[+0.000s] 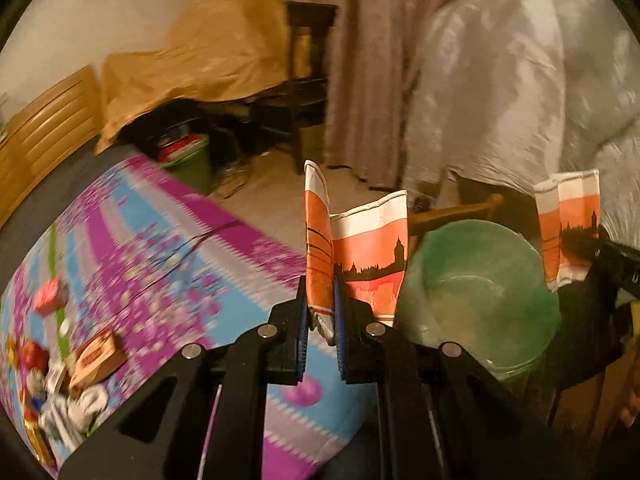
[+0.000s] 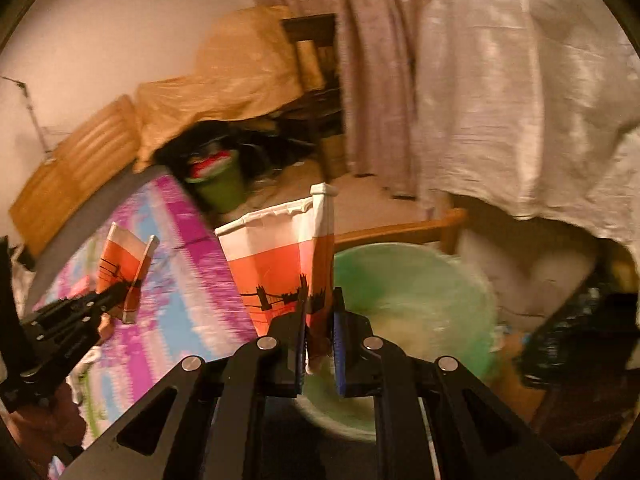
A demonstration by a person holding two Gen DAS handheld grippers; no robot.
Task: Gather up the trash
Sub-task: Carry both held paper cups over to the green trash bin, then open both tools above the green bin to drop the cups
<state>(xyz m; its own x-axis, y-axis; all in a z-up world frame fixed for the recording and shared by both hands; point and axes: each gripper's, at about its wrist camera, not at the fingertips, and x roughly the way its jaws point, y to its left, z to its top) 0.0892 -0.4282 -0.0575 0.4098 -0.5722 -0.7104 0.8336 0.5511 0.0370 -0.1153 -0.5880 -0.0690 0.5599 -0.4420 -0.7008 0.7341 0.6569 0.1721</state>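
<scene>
Far left, the bed (image 1: pixel 168 248) with its purple and blue cover carries leftover litter, small boxes (image 1: pixel 96 356) among wrappers near its lower edge, well apart from both tongs. Left tongs (image 1: pixel 322 320) are pressed onto a flattened orange paper cup (image 1: pixel 360 256), pinching one crushed wall; the cup's long axis stands roughly upright, rim uppermost. In the right wrist view the same tongs show at the left edge, over the bed. Right of the bed's corner sits the green-lined bin (image 1: pixel 480 280), mouth open and facing up. Right tongs (image 2: pixel 320 340) pinch a second orange cup (image 2: pixel 276 264), likewise upright, directly in front of the bin's liner (image 2: pixel 416 288). Judgement: the right hand is the nearer to the bin mouth; the left cup lies just beside the bin's left rim. The drop turns on each cup clearing the rim before release. Open room: floor beyond the bin; crowding comes from the wooden rail (image 2: pixel 400 232) behind it, the white draped sheet (image 2: pixel 520 100) at right and dark clutter (image 2: pixel 580 340) beside the bin.
</scene>
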